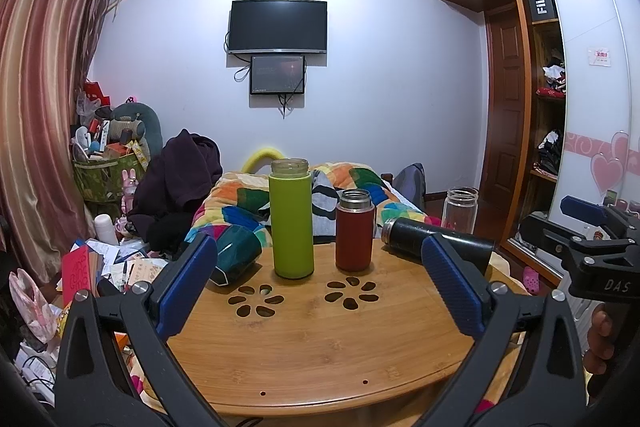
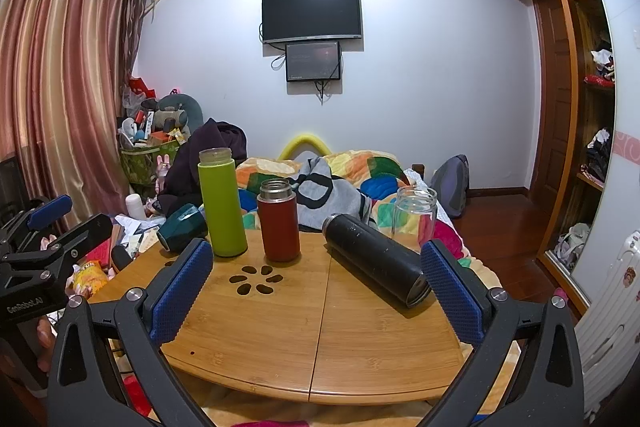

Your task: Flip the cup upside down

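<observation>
both tongs released and hovering short of the cups; no cup flipped yet.

left tongs (image 1: 320,287) and right tongs (image 2: 316,291) stand spread wide, grasping nothing, above the near edge of the bamboo worktop (image 2: 280,339). green cup (image 2: 222,203) and red cup (image 2: 278,221) stand upright mid-worktop, close together; black cup (image 2: 376,261) lies on its side near the right edge; glass jar (image 2: 414,213) stands behind it. which cup is intended cannot be told. risks: the black cup may roll off if nudged; a reach for the red cup may topple the tall green one.

Black flask (image 2: 376,263) lies across table's (image 2: 280,347) right side.
</observation>
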